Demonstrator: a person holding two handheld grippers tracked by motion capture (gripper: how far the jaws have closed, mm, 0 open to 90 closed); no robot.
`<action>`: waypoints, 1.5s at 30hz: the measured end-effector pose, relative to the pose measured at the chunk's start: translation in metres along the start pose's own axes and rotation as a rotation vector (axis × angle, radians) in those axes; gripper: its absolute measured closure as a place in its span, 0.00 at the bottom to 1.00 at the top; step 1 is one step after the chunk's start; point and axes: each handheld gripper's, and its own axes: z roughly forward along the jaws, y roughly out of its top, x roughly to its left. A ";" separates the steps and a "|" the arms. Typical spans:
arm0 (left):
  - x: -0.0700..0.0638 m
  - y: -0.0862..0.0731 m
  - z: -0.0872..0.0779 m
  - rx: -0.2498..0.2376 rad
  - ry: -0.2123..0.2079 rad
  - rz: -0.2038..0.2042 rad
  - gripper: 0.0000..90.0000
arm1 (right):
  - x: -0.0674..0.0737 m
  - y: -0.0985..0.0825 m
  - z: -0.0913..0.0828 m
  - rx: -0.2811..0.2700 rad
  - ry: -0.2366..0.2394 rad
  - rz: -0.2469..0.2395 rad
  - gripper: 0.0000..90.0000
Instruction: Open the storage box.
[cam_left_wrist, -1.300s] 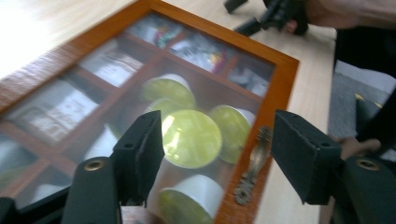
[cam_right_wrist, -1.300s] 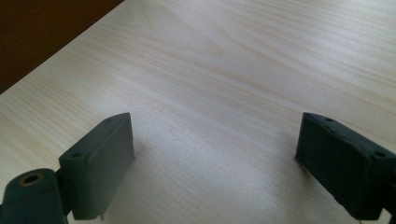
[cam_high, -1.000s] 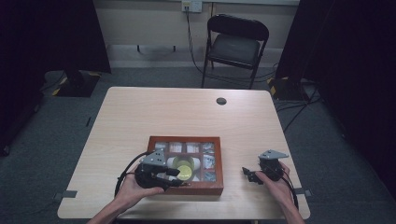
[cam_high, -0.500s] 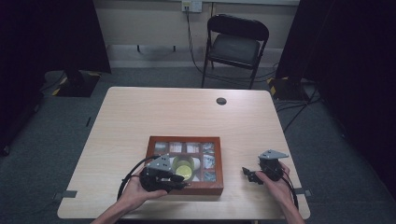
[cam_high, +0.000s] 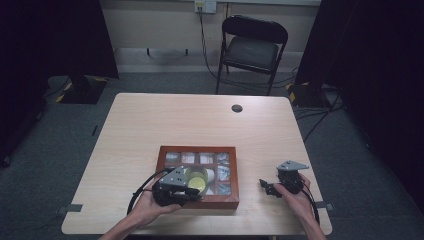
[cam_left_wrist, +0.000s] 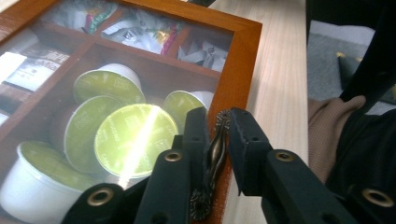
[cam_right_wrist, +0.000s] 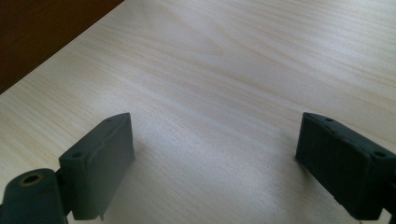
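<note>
A wooden box (cam_high: 197, 150) with a glass lid lies near the table's front edge. Under the glass are green-lidded coffee pods (cam_left_wrist: 135, 140) and sachets (cam_left_wrist: 140, 30) in compartments. A small brass handle (cam_left_wrist: 215, 149) sits on the lid's front rim (cam_left_wrist: 243, 60). My left gripper (cam_left_wrist: 217, 126) has just been closing and now pinches this handle between its pads. From above, my left gripper (cam_high: 197, 197) rests at the box's front left. My right gripper (cam_high: 265, 186) hovers low to the right of the box. Its jaws are wide open over bare tabletop (cam_right_wrist: 215, 154), with nothing between them.
A black folding chair (cam_high: 252, 50) stands beyond the table's far edge. A small round black grommet (cam_high: 237, 108) is set in the far part of the tabletop. The box's dark side (cam_right_wrist: 37, 32) lies just ahead-left of my right gripper. A sleeve (cam_left_wrist: 327, 126) is near the box's right.
My left gripper has eased slightly toward the box's front rim. The right gripper has stayed where it was.
</note>
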 end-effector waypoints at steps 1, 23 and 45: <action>0.000 0.000 0.000 -0.001 0.001 0.002 0.87 | 0.000 0.000 0.000 0.000 0.001 0.001 0.12; 0.001 -0.002 -0.004 0.015 -0.006 0.030 0.90 | -0.001 0.000 0.000 0.001 -0.013 0.014 0.12; 0.011 0.008 -0.010 -0.017 -0.075 -0.105 0.90 | -0.001 0.000 0.000 0.001 -0.013 0.015 0.12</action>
